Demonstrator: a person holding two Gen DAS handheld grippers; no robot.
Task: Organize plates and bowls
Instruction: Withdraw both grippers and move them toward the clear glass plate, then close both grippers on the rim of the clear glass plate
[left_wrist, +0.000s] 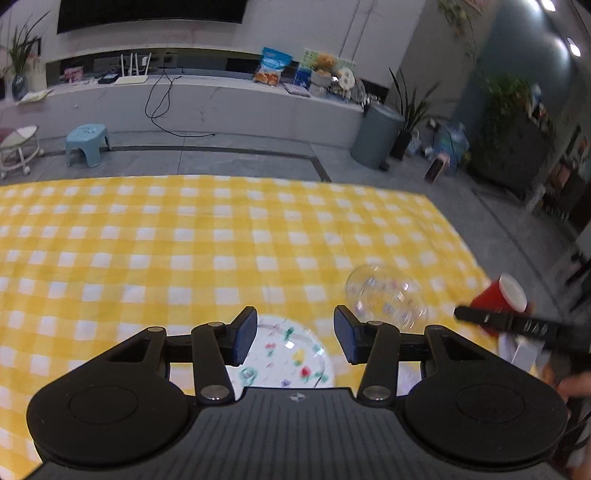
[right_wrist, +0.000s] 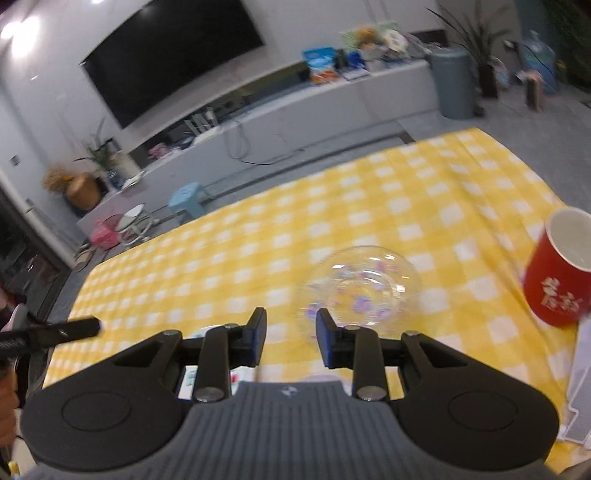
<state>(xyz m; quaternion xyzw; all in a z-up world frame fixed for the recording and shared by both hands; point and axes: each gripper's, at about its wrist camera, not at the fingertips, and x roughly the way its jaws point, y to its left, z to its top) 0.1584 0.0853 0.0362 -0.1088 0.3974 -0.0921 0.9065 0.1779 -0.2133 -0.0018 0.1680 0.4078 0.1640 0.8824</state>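
Right claw (right_wrist: 290, 338) and left claw (left_wrist: 295, 338) both wide, holding nothing; clear flower-print bowl (right_wrist: 360, 286) just ahead of right, white floral plate (left_wrist: 286, 358) under left.

tablecloth (left_wrist: 184, 236): yellow-white check
bowl (right_wrist: 364, 286): clear, purple flower print
plate (left_wrist: 284, 354): white, multicolour floral
cup (right_wrist: 559, 273): red, white inside, white characters
stool (left_wrist: 88, 142): light blue

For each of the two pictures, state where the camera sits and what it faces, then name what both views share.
Left wrist: on the left gripper, looking over the flowered plate; the right gripper's finger intrudes.
Right wrist: on the right gripper, facing the clear bowl; a hand shows.
Shared: the bowl, red cup, checked cloth.
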